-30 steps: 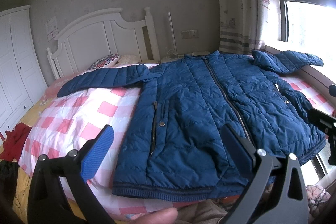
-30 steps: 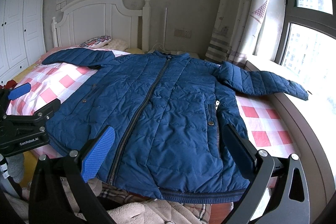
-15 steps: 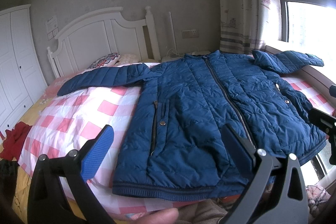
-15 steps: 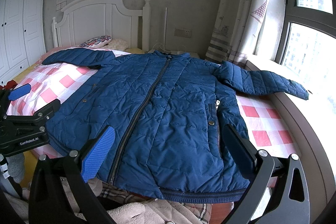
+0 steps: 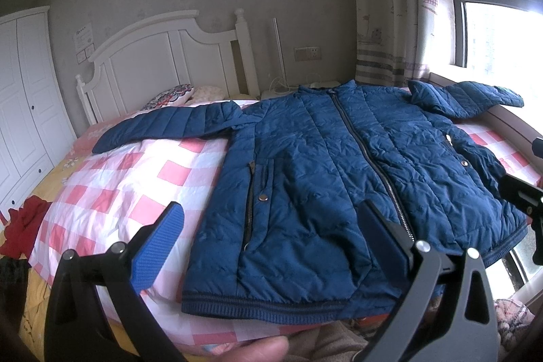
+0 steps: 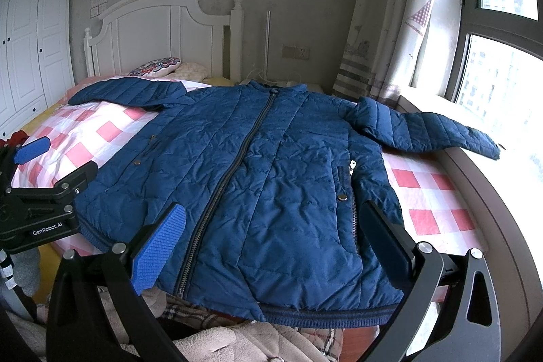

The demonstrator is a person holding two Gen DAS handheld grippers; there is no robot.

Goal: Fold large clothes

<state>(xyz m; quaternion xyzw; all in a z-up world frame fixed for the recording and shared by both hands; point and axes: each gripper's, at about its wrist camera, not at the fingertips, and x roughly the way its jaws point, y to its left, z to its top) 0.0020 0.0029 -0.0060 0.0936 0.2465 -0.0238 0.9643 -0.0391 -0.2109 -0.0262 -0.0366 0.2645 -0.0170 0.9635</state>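
A large navy quilted jacket [image 5: 325, 172] [image 6: 271, 178] lies flat on the bed, zipped, front up, hem toward me and both sleeves spread out. One sleeve [image 5: 163, 128] rests on the pink checked quilt; the other sleeve [image 6: 427, 131] reaches onto the window sill. My left gripper [image 5: 268, 240] hovers open above the hem's left part, nothing between its fingers. My right gripper [image 6: 271, 240] is open too, above the hem near the zip. The left gripper [image 6: 37, 165] also shows at the left edge of the right wrist view.
The pink checked quilt [image 5: 135, 185] covers the bed, with a white headboard [image 5: 163, 56] and a patterned pillow [image 5: 169, 94] behind. A white wardrobe [image 5: 23, 97] stands left, a window sill [image 6: 492, 178] and curtain [image 6: 383, 22] right. Red cloth [image 5: 23, 223] lies at the left edge.
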